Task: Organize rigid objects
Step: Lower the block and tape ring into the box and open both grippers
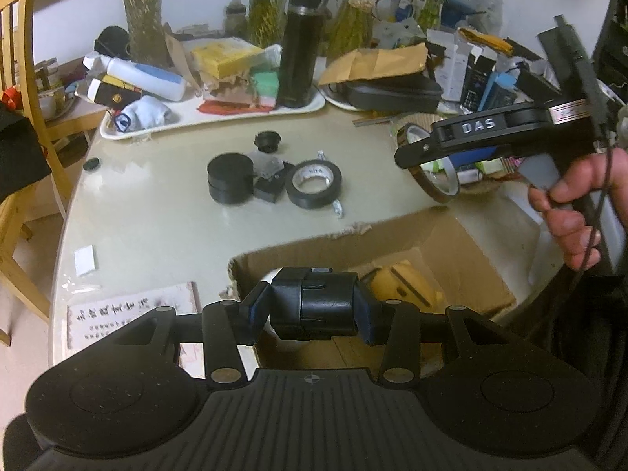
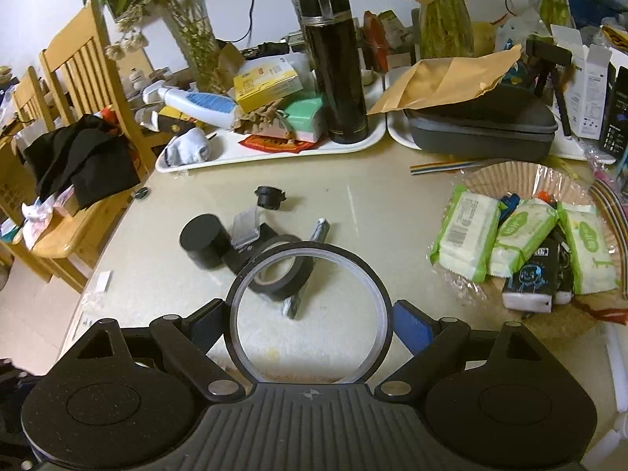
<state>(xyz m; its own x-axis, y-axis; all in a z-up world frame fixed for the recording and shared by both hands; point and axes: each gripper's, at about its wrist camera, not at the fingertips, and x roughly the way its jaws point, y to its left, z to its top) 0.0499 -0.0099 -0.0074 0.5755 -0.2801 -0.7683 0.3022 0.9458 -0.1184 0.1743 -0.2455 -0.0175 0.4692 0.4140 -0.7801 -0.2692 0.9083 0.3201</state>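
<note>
My left gripper (image 1: 310, 310) is shut on a black plastic block (image 1: 314, 306) and holds it over an open cardboard box (image 1: 463, 259) with a yellow object (image 1: 408, 286) inside. My right gripper (image 2: 310, 325) is shut on a large dark tape ring (image 2: 310, 310), held above the table; it also shows in the left wrist view (image 1: 428, 165). On the table lie a black tape roll (image 1: 314, 183), a black cylinder (image 1: 229, 178), a small black cap (image 1: 268, 141), a clear plastic piece (image 1: 269, 167) and a metal bit (image 2: 320, 229).
Two white trays (image 2: 274, 149) at the back hold a black thermos (image 2: 337, 62), boxes, a bottle and a grey case (image 2: 482, 125). A paper basket (image 2: 526, 180) of wipe packs sits right. Wooden chairs (image 2: 78, 90) stand left. A printed sheet (image 1: 129, 314) lies near the front edge.
</note>
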